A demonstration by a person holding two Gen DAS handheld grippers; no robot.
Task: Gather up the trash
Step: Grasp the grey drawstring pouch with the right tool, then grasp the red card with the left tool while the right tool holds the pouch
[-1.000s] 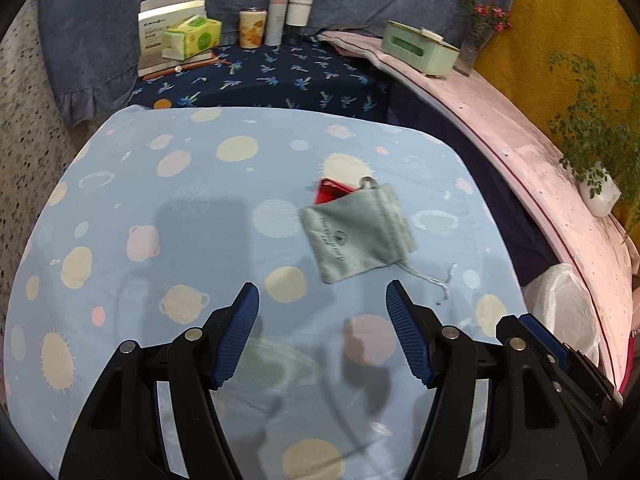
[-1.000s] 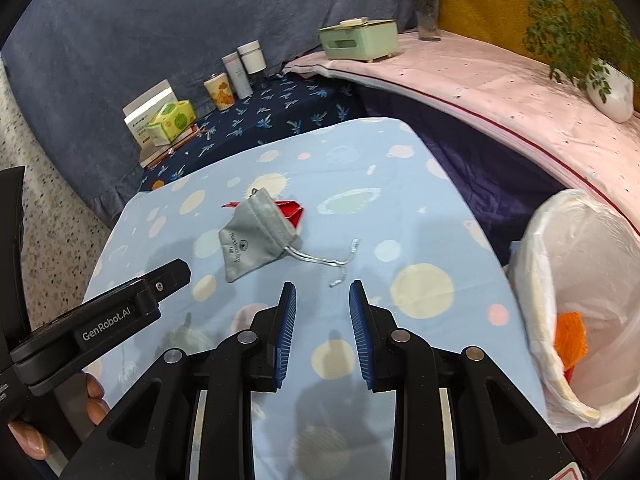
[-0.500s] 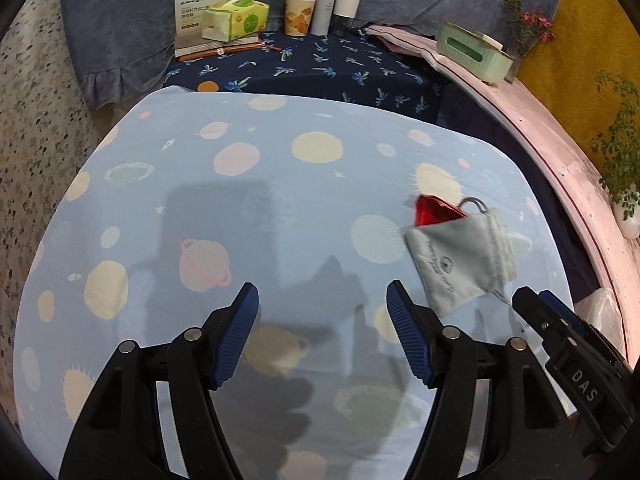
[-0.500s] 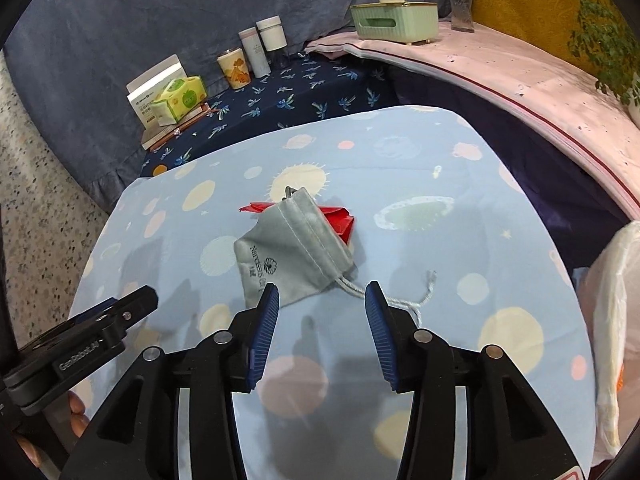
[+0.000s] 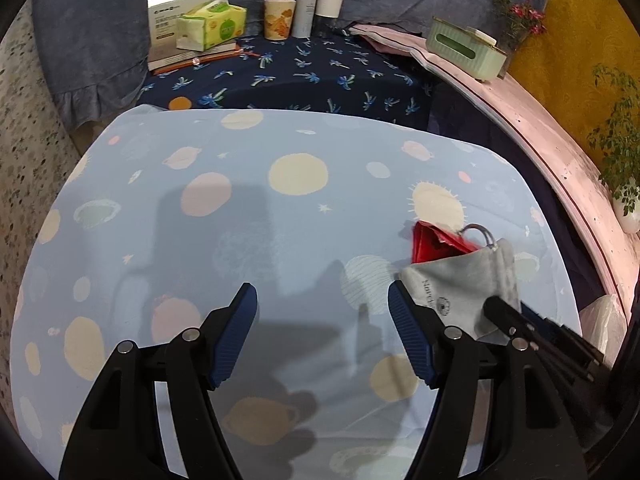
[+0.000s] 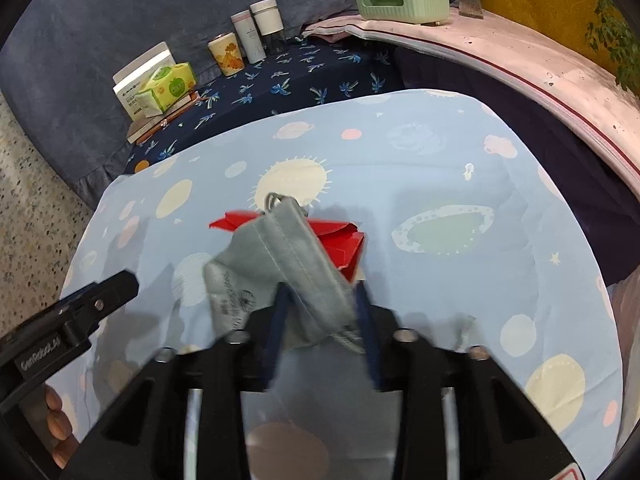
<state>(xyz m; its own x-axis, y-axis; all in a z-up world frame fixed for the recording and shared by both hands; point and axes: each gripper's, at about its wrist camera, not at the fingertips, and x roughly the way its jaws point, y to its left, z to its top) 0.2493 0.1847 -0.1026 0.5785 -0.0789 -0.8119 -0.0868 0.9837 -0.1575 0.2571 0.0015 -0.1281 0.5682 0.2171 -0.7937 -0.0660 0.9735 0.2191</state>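
Observation:
A grey drawstring pouch (image 6: 276,260) lies half over a red paper box (image 6: 344,244) on the blue planet-print tablecloth (image 6: 440,184). My right gripper (image 6: 320,308) is closing on the pouch's near end, and the cloth is bunched up between its blue pads. In the left wrist view the pouch (image 5: 460,288) and red box (image 5: 432,240) sit to the right, with the right gripper's black body (image 5: 540,336) over the pouch's corner. My left gripper (image 5: 322,300) stands open above bare cloth, left of the pouch, with nothing between its fingers.
A white trash bag (image 5: 604,316) shows past the table's right edge. Behind, on a dark palm-print cloth, stand a tissue pack (image 5: 212,24), a paper box, a cup (image 5: 280,18) and two bottles. A green tissue box (image 5: 464,48) and plants sit on the pink ledge.
The right gripper moved forward over the pouch and closed on its near end, crumpling it. The left gripper drifted left and lower, so the pouch now sits at its right.

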